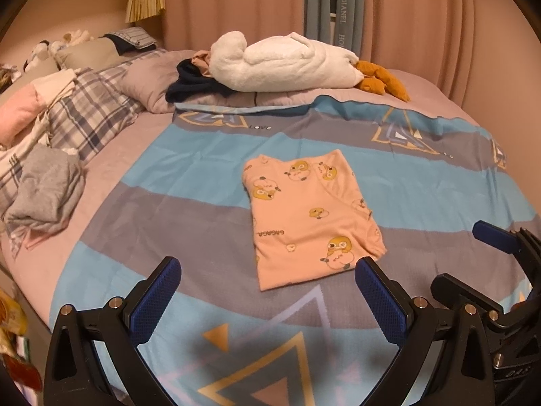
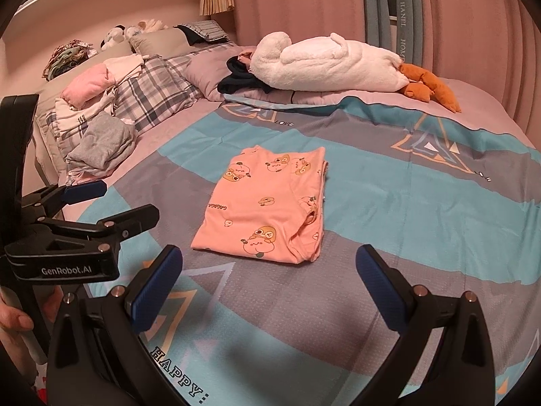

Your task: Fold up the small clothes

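From the left wrist view, the left gripper (image 1: 267, 299) hangs over the near edge of the bed (image 1: 111, 155), jaws spread wide apart and holding nothing. Just beyond them lies the pink garment (image 1: 311, 216), a small printed piece folded into a tidy rectangle, flat on the striped blue and grey blanket (image 1: 189, 176) around the middle of the bed. It sits square and clear of everything else, which looks like a finished fold set down where both tools can reach. At the right edge of this view the right gripper (image 1: 500, 237) shows from the side, off the cloth.

Over to the right wrist view: the right gripper (image 2: 270, 284) is also pulled back toward the near edge, jaws wide apart, empty, the garment just ahead. The left gripper (image 2: 101, 203) pokes in from the left, its jaws parted too, with a hand (image 2: 15, 321) on its handle. Toward the bed's far left side a grey garment (image 2: 101, 145) sits heaped by the plaid pillows (image 2: 152, 88), likely the waiting pile. A white plush toy (image 2: 324, 61) rests along the far edge, out of the way
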The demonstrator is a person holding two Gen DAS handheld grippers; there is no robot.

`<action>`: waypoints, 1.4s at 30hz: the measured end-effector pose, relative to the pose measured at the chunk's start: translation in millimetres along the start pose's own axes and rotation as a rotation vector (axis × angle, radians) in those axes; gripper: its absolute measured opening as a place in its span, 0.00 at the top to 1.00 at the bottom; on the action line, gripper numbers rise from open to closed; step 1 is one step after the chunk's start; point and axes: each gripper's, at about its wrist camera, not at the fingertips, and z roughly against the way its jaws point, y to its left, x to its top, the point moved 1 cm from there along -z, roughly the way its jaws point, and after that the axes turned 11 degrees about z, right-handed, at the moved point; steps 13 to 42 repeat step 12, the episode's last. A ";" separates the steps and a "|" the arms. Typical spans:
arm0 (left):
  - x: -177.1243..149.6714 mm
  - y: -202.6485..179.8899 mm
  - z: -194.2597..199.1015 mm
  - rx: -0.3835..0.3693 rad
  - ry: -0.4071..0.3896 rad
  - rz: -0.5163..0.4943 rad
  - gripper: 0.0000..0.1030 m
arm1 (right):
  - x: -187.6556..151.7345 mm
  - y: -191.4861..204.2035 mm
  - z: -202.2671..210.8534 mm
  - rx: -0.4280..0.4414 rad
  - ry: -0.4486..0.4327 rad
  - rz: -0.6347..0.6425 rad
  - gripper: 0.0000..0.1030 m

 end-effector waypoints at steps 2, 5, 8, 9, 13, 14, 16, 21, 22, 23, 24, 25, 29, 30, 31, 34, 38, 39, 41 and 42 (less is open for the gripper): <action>0.7 1.0 -1.2 0.003 0.001 0.003 0.01 | 1.0 1.1 -1.1 0.002 0.001 0.003 0.00; 1.4 2.5 -2.6 0.000 0.003 0.010 0.01 | 1.8 2.0 -2.0 0.003 0.002 0.005 0.00; 1.9 3.7 -2.9 -0.002 0.002 0.014 0.01 | 1.8 3.0 -2.5 0.002 0.002 0.007 0.00; 2.0 4.2 -2.7 -0.003 0.002 0.015 0.01 | 1.9 2.9 -2.6 0.002 0.002 0.005 0.00; 2.5 5.5 -3.6 -0.006 0.008 0.020 0.01 | 2.1 2.9 -2.6 0.004 0.003 0.003 0.00; 2.5 5.5 -3.6 -0.006 0.008 0.020 0.01 | 2.1 2.9 -2.6 0.004 0.003 0.003 0.00; 2.5 5.5 -3.6 -0.006 0.008 0.020 0.01 | 2.1 2.9 -2.6 0.004 0.003 0.003 0.00; 2.5 5.5 -3.6 -0.006 0.008 0.020 0.01 | 2.1 2.9 -2.6 0.004 0.003 0.003 0.00; 2.5 5.5 -3.6 -0.006 0.008 0.020 0.01 | 2.1 2.9 -2.6 0.004 0.003 0.003 0.00; 2.5 5.5 -3.6 -0.006 0.008 0.020 0.01 | 2.1 2.9 -2.6 0.004 0.003 0.003 0.00; 2.5 5.5 -3.6 -0.006 0.008 0.020 0.01 | 2.1 2.9 -2.6 0.004 0.003 0.003 0.00; 2.5 5.5 -3.6 -0.006 0.008 0.020 0.01 | 2.1 2.9 -2.6 0.004 0.003 0.003 0.00; 2.5 5.5 -3.6 -0.006 0.008 0.020 0.01 | 2.1 2.9 -2.6 0.004 0.003 0.003 0.00; 2.5 5.5 -3.6 -0.006 0.008 0.020 0.01 | 2.1 2.9 -2.6 0.004 0.003 0.003 0.00; 2.5 5.5 -3.6 -0.006 0.008 0.020 0.01 | 2.1 2.9 -2.6 0.004 0.003 0.003 0.00; 2.5 5.5 -3.6 -0.006 0.008 0.020 0.01 | 2.1 2.9 -2.6 0.004 0.003 0.003 0.00; 2.5 5.5 -3.6 -0.006 0.008 0.020 0.01 | 2.1 2.9 -2.6 0.004 0.003 0.003 0.00; 2.5 5.5 -3.6 -0.006 0.008 0.020 0.01 | 2.1 2.9 -2.6 0.004 0.003 0.003 0.00; 2.5 5.5 -3.6 -0.006 0.008 0.020 0.01 | 2.1 2.9 -2.6 0.004 0.003 0.003 0.00; 2.5 5.5 -3.6 -0.006 0.008 0.020 0.01 | 2.1 2.9 -2.6 0.004 0.003 0.003 0.00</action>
